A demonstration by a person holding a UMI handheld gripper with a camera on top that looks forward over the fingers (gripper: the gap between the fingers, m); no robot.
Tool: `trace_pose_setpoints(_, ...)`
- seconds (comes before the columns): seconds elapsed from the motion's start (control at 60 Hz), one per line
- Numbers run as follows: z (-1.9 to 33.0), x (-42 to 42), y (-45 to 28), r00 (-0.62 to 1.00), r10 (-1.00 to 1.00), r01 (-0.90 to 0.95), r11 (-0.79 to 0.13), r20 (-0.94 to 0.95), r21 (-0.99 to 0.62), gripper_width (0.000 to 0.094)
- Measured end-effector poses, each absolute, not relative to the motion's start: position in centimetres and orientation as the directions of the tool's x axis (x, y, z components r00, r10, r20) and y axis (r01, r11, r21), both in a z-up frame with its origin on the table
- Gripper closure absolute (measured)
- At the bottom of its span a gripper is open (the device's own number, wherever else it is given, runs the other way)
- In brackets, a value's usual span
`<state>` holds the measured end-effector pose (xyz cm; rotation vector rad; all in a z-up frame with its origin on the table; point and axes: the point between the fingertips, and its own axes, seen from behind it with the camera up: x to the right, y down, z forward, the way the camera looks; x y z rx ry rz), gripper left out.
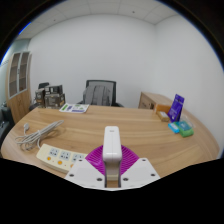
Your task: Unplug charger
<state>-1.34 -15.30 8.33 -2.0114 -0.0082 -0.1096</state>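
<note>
A white charger stands upright between my two fingers, and both magenta pads press on its sides. My gripper is shut on it and holds it over the wooden table. A white power strip lies on the table just left of my fingers, apart from the charger. A white cable lies coiled beyond the strip.
A black office chair stands behind the table. A purple stand and teal boxes sit at the right. Papers and desk clutter are at the far left, by a cabinet.
</note>
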Motion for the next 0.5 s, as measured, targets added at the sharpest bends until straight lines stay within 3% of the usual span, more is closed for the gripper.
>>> trace_pose_setpoints(0.083, 17.8, -1.6, -13.9, 0.985, -0.048, 0.151, -0.252, 0.168, -0.956, 0.0793)
trace_pose_setpoints(0.15, 22.8, -2.1, -13.4, 0.991, -0.024, 0.123, -0.161, 0.128, -0.979, 0.0793)
trace_pose_setpoints(0.167, 25.6, -1.4, -13.5, 0.993, -0.020, 0.115, -0.153, 0.120, -0.981, 0.0793)
trace_pose_setpoints(0.317, 23.4, 2.5, -13.0, 0.997, -0.077, -0.015, -0.189, -0.001, -0.982, 0.0789)
trace_pose_setpoints(0.5, 11.2, 7.1, -14.1, 0.989, -0.124, -0.122, -0.387, -0.079, -0.914, 0.0762)
